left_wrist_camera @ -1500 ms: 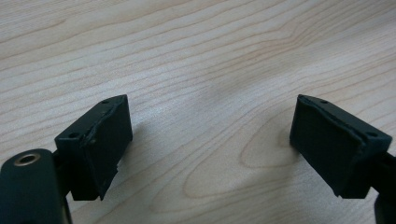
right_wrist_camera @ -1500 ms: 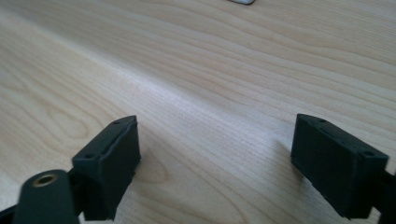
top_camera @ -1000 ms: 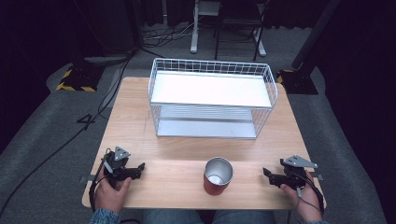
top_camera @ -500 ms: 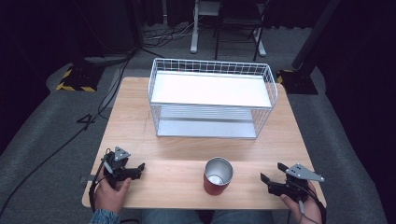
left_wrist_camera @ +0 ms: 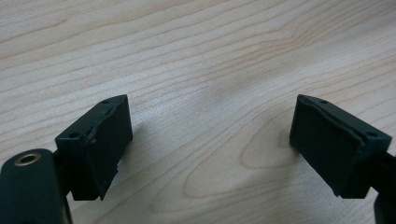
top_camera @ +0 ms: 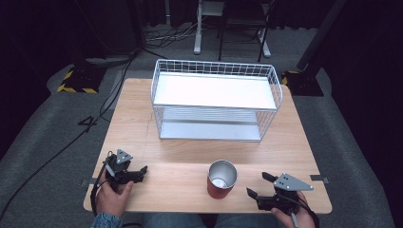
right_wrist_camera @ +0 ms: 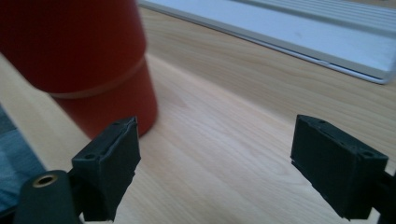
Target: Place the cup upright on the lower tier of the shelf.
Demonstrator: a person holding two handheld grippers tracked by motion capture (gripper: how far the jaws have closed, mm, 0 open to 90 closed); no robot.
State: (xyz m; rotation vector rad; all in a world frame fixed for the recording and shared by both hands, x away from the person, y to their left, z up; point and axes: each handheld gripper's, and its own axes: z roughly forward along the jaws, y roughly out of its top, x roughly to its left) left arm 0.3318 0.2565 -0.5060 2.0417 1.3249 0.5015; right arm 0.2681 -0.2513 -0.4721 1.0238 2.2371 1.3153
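The red cup (right_wrist_camera: 79,60) is cut off at the top edge in the right gripper view, so its rim is out of sight. The white rack (right_wrist_camera: 299,32) there looks blurry.

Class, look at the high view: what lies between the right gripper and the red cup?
Nothing: in the high view only bare wooden table separates the right gripper from the red cup.

Dim room — grey carpet floor (top_camera: 43,142), wooden table (top_camera: 180,147)
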